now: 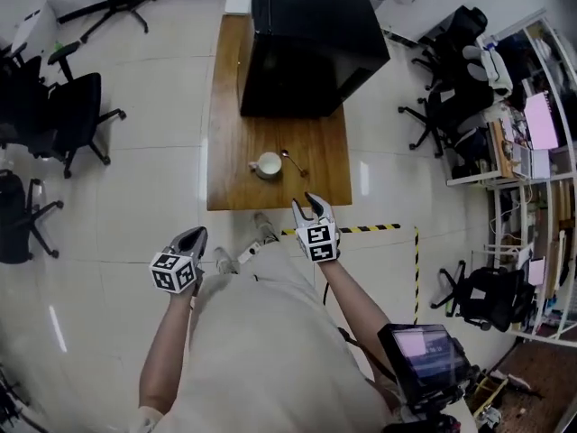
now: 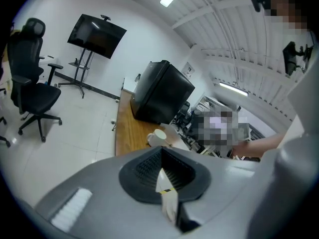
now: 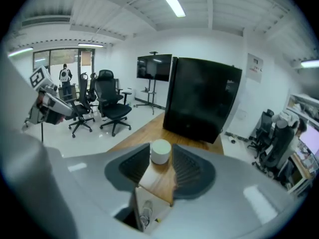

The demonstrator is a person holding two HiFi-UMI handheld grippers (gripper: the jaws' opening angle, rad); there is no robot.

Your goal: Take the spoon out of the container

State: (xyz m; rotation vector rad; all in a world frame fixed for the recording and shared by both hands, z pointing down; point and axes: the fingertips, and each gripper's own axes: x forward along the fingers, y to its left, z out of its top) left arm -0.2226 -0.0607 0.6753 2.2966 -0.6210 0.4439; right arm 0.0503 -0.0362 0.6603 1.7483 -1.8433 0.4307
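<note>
spoon (image 1: 293, 161) slim, lying beside round white container (image 1: 267, 165) on wooden table (image 1: 231, 133).

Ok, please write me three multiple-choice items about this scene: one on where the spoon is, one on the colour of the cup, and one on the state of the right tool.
1. Where is the spoon?
A) inside the cup
B) on the floor
C) on the table, beside the cup

2. What colour is the cup?
A) white
B) red
C) black

3. How is the right tool?
A) shut on the spoon
B) open, holding nothing
C) shut on the cup

Key:
1 C: in the head view the spoon lies on the wooden table next to the cup.
2 A: the cup shows white in every view.
3 B: in the right gripper view its jaws stand apart, with only the distant table and cup seen through the gap.
</note>
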